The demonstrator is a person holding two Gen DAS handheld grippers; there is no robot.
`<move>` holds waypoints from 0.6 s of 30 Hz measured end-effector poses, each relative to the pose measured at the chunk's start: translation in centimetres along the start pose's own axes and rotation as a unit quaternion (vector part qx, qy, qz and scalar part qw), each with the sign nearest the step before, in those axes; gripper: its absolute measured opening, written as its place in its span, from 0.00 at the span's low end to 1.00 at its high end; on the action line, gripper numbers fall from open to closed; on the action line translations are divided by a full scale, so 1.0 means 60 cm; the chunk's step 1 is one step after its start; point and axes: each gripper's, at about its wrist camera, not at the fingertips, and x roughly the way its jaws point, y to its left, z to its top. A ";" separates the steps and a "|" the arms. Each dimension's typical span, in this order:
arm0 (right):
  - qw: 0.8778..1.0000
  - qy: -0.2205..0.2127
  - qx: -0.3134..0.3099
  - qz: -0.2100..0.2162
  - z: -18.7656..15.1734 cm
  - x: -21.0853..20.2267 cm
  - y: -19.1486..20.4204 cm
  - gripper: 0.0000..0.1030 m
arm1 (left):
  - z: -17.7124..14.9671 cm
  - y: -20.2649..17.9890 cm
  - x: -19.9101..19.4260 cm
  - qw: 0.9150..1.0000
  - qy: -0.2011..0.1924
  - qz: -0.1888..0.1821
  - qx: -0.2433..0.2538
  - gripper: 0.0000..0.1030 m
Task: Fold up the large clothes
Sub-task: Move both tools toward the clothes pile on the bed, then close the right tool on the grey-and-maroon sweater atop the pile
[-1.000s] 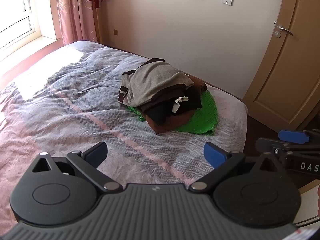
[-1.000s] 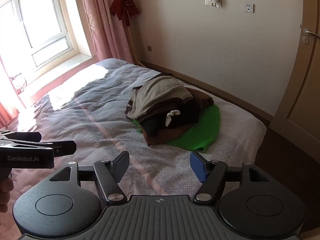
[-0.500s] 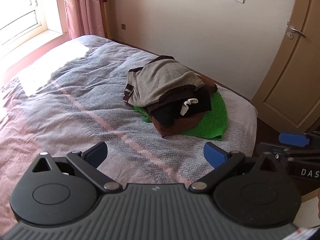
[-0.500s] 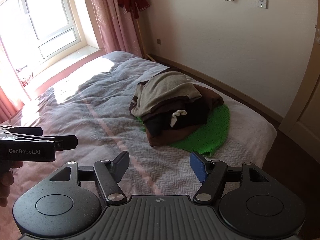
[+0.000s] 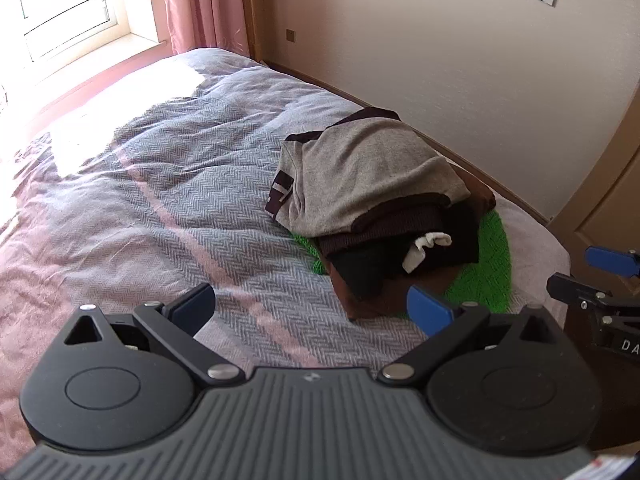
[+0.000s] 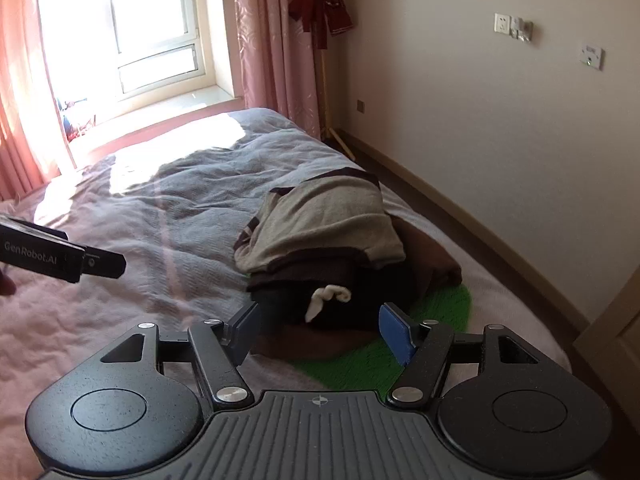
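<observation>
A heap of clothes (image 5: 372,208) lies on the bed near its right edge: a grey garment (image 5: 360,176) with dark trim on top, dark brown and black pieces under it, a white scrap (image 5: 424,246) poking out, and a bright green knit (image 5: 488,264) at the bottom. The right wrist view shows the same heap (image 6: 320,240) with the grey garment (image 6: 320,220) uppermost. My left gripper (image 5: 312,306) is open above the blanket, short of the heap. My right gripper (image 6: 320,326) is open just before the heap's near side, holding nothing.
The bed carries a grey and pink herringbone blanket (image 5: 160,200). A wall (image 5: 440,60) runs behind the heap, a door (image 5: 608,184) stands at right, a window (image 6: 140,40) with pink curtains at left. A dark red garment (image 6: 320,8) hangs on a stand.
Both grippers have moved forward toward the heap, which now fills more of each view. Both stay open.
</observation>
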 end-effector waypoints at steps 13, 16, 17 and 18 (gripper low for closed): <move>0.981 0.004 -0.190 -0.027 0.006 0.277 -0.082 0.45 | 0.075 -0.032 0.216 1.000 0.015 0.021 -0.013 0.96; 0.977 0.014 -0.210 -0.026 0.003 0.325 -0.099 0.45 | 0.085 -0.034 0.257 0.999 0.023 0.021 -0.016 0.96; 0.974 0.019 -0.223 -0.028 0.002 0.342 -0.103 0.45 | 0.088 -0.034 0.269 0.999 0.027 0.023 -0.016 0.96; 0.970 0.020 -0.238 -0.030 -0.001 0.356 -0.105 0.45 | 0.090 -0.035 0.281 0.999 0.032 0.024 -0.017 0.96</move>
